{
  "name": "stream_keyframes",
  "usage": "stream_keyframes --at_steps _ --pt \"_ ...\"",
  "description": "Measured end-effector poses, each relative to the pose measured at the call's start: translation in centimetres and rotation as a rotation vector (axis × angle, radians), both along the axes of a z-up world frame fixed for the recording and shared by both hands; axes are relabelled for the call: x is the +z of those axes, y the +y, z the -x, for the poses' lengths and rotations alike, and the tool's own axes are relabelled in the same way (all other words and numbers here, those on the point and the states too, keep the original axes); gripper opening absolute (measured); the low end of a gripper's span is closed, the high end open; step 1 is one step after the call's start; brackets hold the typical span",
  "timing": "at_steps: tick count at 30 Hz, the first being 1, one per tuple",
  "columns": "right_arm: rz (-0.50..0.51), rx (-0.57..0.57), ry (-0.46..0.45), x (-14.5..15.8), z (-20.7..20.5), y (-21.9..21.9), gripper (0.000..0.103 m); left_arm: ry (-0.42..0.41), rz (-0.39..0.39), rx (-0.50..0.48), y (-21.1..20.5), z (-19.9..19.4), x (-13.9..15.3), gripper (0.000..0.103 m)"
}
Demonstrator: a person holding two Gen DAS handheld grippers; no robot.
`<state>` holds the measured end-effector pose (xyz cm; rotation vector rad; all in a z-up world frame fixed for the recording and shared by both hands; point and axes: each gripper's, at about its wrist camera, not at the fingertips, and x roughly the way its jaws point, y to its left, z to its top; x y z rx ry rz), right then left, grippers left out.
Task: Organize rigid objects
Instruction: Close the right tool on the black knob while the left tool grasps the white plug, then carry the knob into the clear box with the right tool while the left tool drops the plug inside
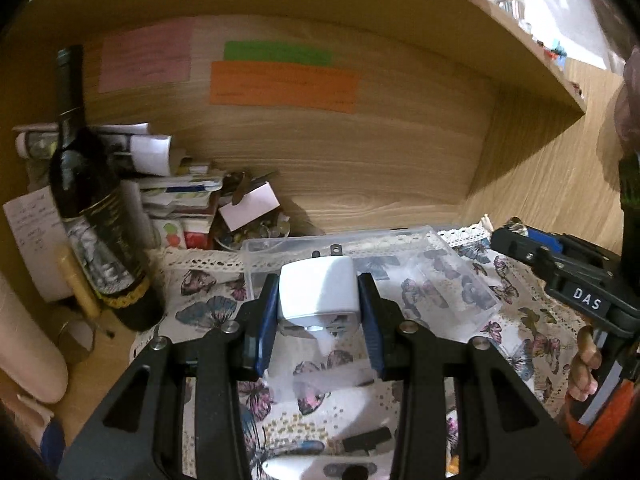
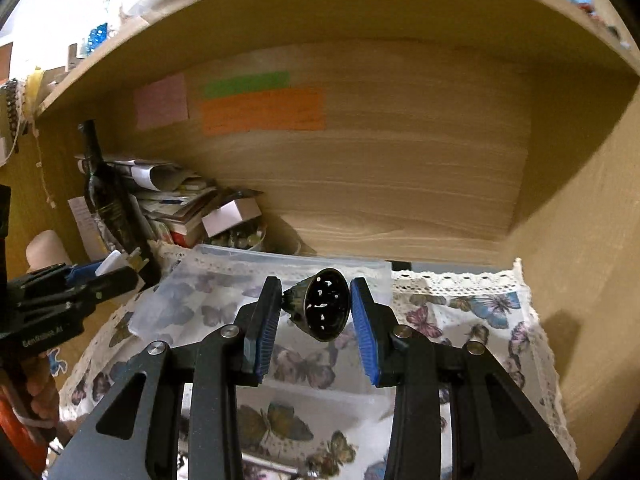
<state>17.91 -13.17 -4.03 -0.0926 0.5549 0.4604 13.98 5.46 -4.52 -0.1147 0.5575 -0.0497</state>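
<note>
My left gripper (image 1: 319, 292) is shut on a white plug adapter (image 1: 318, 290), prongs pointing away, held just over the near rim of a clear plastic box (image 1: 452, 276) on a butterfly-print cloth. My right gripper (image 2: 313, 304) is shut on a small dark metal cup (image 2: 322, 304) with a perforated inside, held above the same clear box (image 2: 192, 280). The right gripper also shows at the right of the left wrist view (image 1: 520, 240). The left gripper with the adapter shows at the left of the right wrist view (image 2: 104, 272).
A dark wine bottle (image 1: 86, 208) stands at the left beside stacked papers and booklets (image 1: 172, 196) and a bowl of small items (image 1: 256, 232). A wooden shelf board (image 1: 460, 20) hangs overhead, with the back wall close. Another white adapter (image 1: 304, 466) lies on the cloth below the left gripper.
</note>
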Motion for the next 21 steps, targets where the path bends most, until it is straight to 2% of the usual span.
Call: stream_keyframes --at_steps 6,16,21 --pt "0.023 0.024 0.072 -2.1 -2.8 1.8 0.032 0.059 -0.014 -0.015 0.0 -2.7 -1.1 0.038" --pt "0.062 0.044 0.188 -5.7 -5.8 3.3 0.032 0.213 0.002 -0.040 -0.3 -7.4 -4.0 0.038" --pt "0.076 0.052 0.231 -7.0 -6.7 3.7 0.032 0.264 -0.026 -0.051 -1.1 -8.6 -5.7 0.038"
